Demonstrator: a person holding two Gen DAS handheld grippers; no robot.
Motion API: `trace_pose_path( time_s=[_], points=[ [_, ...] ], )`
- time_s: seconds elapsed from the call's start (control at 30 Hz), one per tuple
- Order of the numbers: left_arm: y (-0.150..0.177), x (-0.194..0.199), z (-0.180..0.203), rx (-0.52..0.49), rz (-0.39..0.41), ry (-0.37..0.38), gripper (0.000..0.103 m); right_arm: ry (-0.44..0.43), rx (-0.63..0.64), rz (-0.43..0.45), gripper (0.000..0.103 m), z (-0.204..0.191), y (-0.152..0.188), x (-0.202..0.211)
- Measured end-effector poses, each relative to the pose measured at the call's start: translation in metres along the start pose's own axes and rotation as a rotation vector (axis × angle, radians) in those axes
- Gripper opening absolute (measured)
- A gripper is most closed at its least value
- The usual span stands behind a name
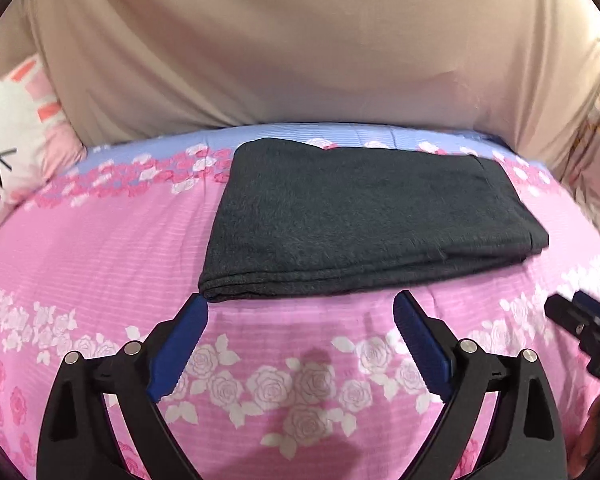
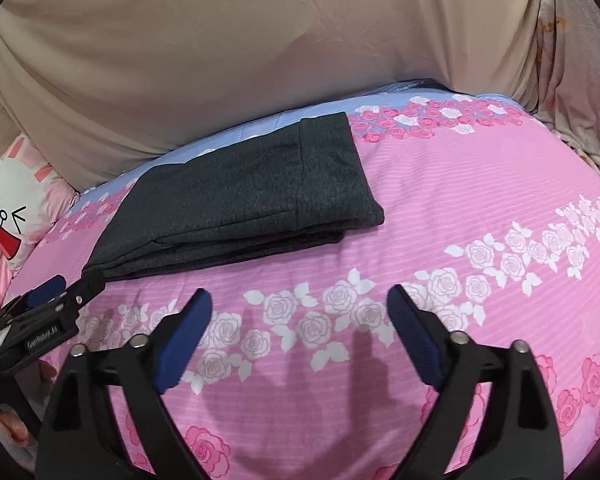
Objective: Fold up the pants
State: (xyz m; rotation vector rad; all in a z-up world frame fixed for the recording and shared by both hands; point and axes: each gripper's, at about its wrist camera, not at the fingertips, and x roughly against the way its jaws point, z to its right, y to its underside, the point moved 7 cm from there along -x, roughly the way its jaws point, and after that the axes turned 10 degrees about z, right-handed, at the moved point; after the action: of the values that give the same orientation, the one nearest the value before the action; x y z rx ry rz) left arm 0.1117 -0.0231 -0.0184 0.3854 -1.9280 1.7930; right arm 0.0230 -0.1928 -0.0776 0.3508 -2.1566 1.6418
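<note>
Dark grey pants lie folded into a flat rectangle on the pink rose-print bedspread. My left gripper stands open just in front of the near folded edge, nothing between its blue pads. In the right wrist view the same pants sit to the upper left, stacked layers showing along their near edge. My right gripper is open over bare bedspread, to the right of the pants and apart from them. The left gripper shows at that view's left edge, by the pants' near corner.
A beige fabric backdrop rises behind the bed. A white cartoon-face pillow lies at the far left. The right gripper's tip enters the left wrist view at the right edge.
</note>
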Motion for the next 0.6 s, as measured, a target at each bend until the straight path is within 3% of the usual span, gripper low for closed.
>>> trace_pose_path(
  time_s=[0.17, 0.4, 0.6],
  points=[
    [0.002, -0.001, 0.008, -0.075, -0.012, -0.018, 0.092, 0.008, 0.018, -0.001, 0.093, -0.003, 0.001, 0.001],
    [0.001, 0.000, 0.000, -0.030, -0.009, -0.027, 0.092, 0.010, 0.100, 0.009, 0.097, -0.019, 0.003, 0.005],
    [0.002, -0.002, -0.004, 0.002, -0.025, -0.018, 0.092, 0.014, 0.093, -0.001, 0.097, -0.016, 0.004, 0.003]
  ],
)
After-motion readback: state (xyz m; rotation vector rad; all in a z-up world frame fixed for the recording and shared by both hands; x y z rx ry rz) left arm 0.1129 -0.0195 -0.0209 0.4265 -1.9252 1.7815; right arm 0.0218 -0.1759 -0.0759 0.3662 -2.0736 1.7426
